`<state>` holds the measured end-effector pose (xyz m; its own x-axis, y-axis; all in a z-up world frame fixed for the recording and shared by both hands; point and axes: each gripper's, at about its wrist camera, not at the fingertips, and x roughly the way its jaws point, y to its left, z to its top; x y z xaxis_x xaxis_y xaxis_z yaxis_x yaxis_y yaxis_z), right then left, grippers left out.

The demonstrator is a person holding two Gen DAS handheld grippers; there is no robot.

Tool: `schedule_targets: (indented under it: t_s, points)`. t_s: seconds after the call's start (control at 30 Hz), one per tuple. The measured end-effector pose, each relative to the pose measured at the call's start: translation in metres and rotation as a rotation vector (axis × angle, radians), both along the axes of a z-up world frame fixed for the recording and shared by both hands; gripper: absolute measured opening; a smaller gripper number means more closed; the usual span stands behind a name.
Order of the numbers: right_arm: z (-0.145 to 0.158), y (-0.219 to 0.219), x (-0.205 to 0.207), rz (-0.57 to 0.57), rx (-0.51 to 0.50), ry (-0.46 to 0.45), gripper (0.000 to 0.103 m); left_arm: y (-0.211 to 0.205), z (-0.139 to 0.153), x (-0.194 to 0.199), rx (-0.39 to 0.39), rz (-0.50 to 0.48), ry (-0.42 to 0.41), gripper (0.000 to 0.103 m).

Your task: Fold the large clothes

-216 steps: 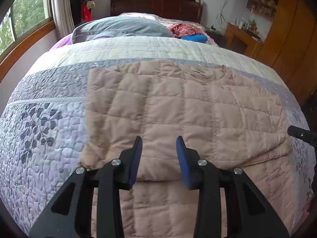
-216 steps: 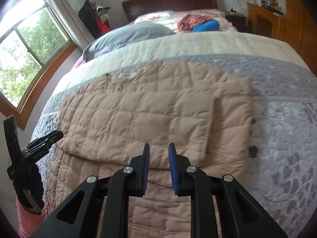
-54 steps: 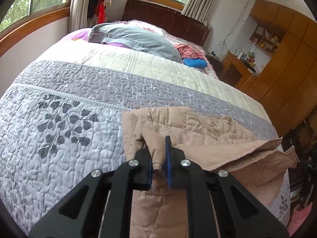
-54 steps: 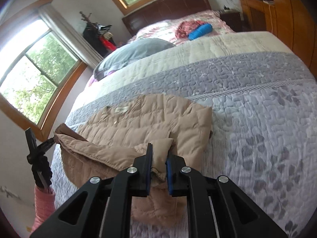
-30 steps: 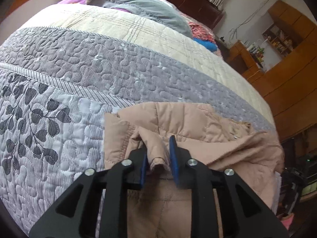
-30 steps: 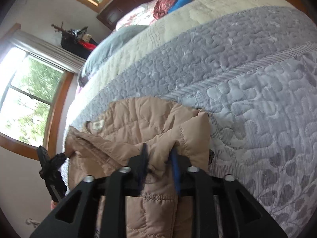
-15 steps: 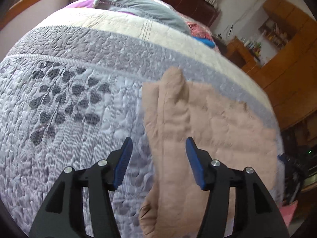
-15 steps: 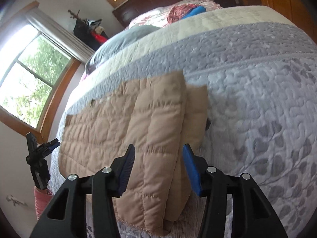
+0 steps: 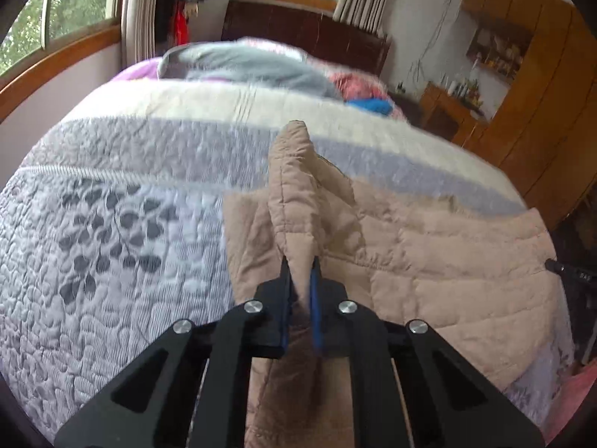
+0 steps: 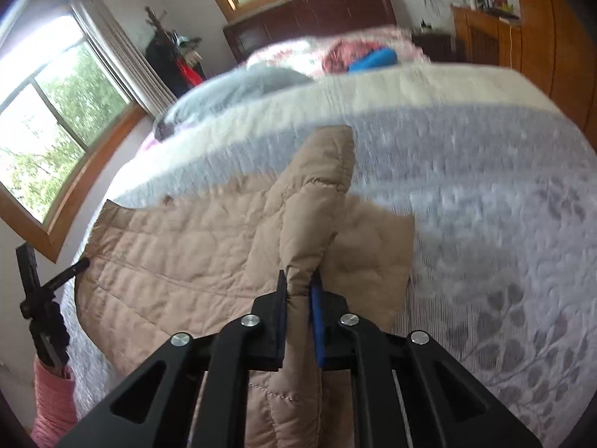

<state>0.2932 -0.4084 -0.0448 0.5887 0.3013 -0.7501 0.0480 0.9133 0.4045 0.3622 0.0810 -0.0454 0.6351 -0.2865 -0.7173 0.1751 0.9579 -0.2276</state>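
Currently the beige quilted padded jacket point(image 9: 429, 257) lies folded on the grey-and-lilac quilted bedspread with a leaf pattern point(image 9: 112, 261), near the foot end of the bed, with one pinched ridge of fabric drawn up at each of its two side edges. The left gripper point(image 9: 299, 261), black-framed with blue pads, has just been closing and is now clamped tight on the ridge at the jacket's left edge, the fabric standing up in a peak beyond the jaws. The right gripper point(image 10: 300, 278), of the same build, has likewise just been closing and is pressed shut on the ridge at the jacket's right edge, the fabric rising in a similar peak. In the right wrist view the left tool appears at the far edge of the jacket, above a pink knitted sleeve point(image 10: 52, 399). A grey pillow point(image 9: 246, 63) and a blue item point(image 9: 369, 106) rest further up the bed, before the dark wooden headboard point(image 9: 306, 33). Both views are blurred, so finer seam detail cannot be confirmed.
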Motion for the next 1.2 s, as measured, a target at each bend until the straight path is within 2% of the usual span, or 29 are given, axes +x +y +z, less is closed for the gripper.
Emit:
schedule_targets:
  t_s: [0.07, 0.13, 0.27, 0.3, 0.43, 0.53, 0.6, 0.7, 0.77, 0.8, 0.87, 0.97, 1.07, 1.2]
  points:
    - [0.006, -0.002, 0.006, -0.014, -0.010, -0.009, 0.011, -0.002, 0.005, 0.005, -0.003, 0.016, -0.023, 0.008]
    - [-0.001, -0.004, 0.016, -0.033, -0.024, 0.013, 0.011, -0.007, -0.003, 0.016, 0.039, 0.034, -0.009, 0.008]
    - [-0.033, -0.007, 0.032, -0.051, 0.004, 0.102, 0.011, -0.006, -0.041, 0.039, 0.067, 0.049, 0.138, 0.009]
    - [-0.042, -0.009, 0.034, -0.052, 0.017, 0.122, 0.011, -0.005, -0.049, 0.042, 0.061, 0.046, 0.153, 0.010]
    - [-0.074, -0.016, 0.039, -0.053, 0.106, 0.164, 0.013, -0.007, -0.066, 0.045, 0.092, 0.036, 0.154, 0.013]
    - [-0.083, -0.018, 0.036, -0.061, 0.120, 0.166, 0.013, -0.014, -0.069, 0.045, 0.140, 0.037, 0.143, 0.014]
    - [-0.080, -0.017, 0.035, -0.061, 0.099, 0.164, 0.016, -0.014, -0.065, 0.045, 0.148, 0.044, 0.153, 0.015]
    - [-0.060, -0.011, 0.022, -0.087, 0.030, 0.148, 0.027, -0.002, -0.046, 0.036, 0.094, 0.079, 0.165, 0.019]
    - [-0.042, -0.010, 0.008, -0.102, -0.030, 0.116, 0.027, 0.008, -0.029, 0.023, 0.063, 0.103, 0.139, 0.020]
    - [-0.031, -0.008, -0.002, -0.110, -0.053, 0.102, 0.027, 0.012, -0.018, 0.013, 0.076, 0.124, 0.111, 0.017]
    - [-0.015, -0.004, -0.019, -0.106, -0.038, 0.079, 0.027, 0.010, -0.003, -0.006, 0.106, 0.135, 0.074, 0.017]
    - [0.001, 0.022, -0.043, -0.033, 0.004, 0.079, 0.027, -0.011, 0.009, -0.037, 0.130, 0.078, 0.057, 0.018]
    - [0.006, 0.063, -0.057, 0.041, -0.045, 0.099, 0.027, -0.048, 0.006, -0.066, 0.182, -0.007, 0.064, 0.021]
    - [0.005, 0.096, -0.067, 0.081, -0.070, 0.097, 0.027, -0.081, -0.007, -0.080, 0.201, -0.090, 0.069, 0.023]
